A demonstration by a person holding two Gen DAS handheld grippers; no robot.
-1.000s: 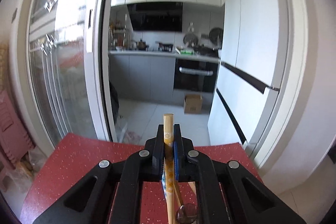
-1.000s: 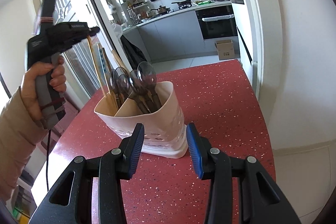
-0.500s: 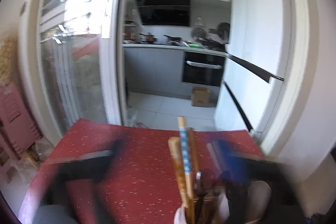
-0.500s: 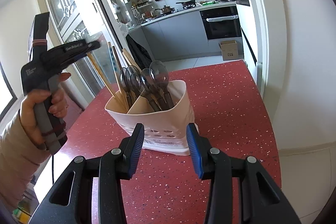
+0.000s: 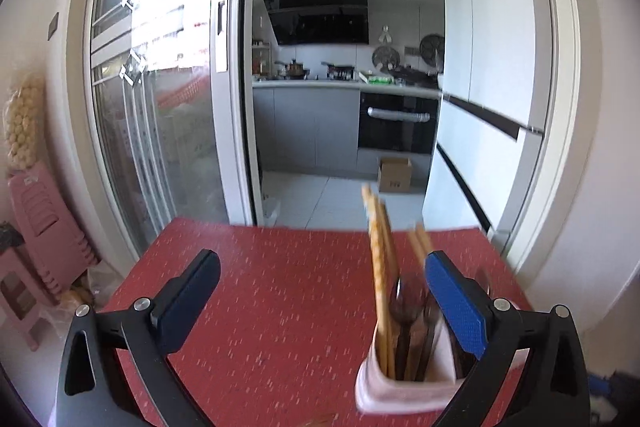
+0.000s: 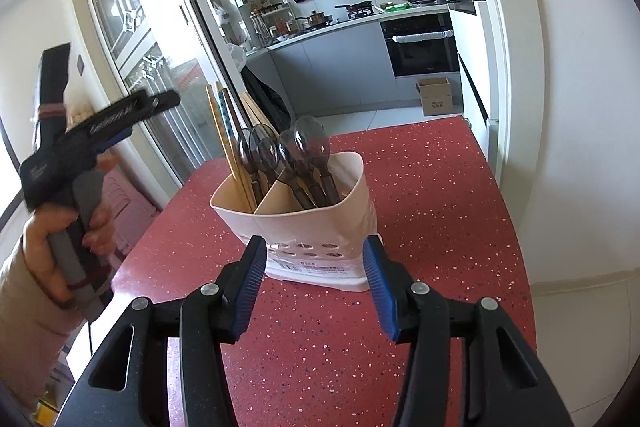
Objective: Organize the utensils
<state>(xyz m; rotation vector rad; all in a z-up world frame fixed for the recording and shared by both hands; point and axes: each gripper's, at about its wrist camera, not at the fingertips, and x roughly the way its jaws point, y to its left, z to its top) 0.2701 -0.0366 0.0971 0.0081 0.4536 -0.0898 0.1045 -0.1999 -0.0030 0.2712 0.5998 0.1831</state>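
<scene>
Utensil holder (image 6: 316,227) stands just beyond the open right tongs (image 6: 316,287)

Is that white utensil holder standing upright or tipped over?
Upright: the holder sits flat on the red table, chopsticks and spoons poking upward.

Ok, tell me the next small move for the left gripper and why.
Probably draw the left gripper back and away from the holder. Its jaws stand wide open with nothing between them, and the chopsticks already stand in the holder's left compartment, beside the spoons. The right gripper is open too, at the holder's base.
</scene>
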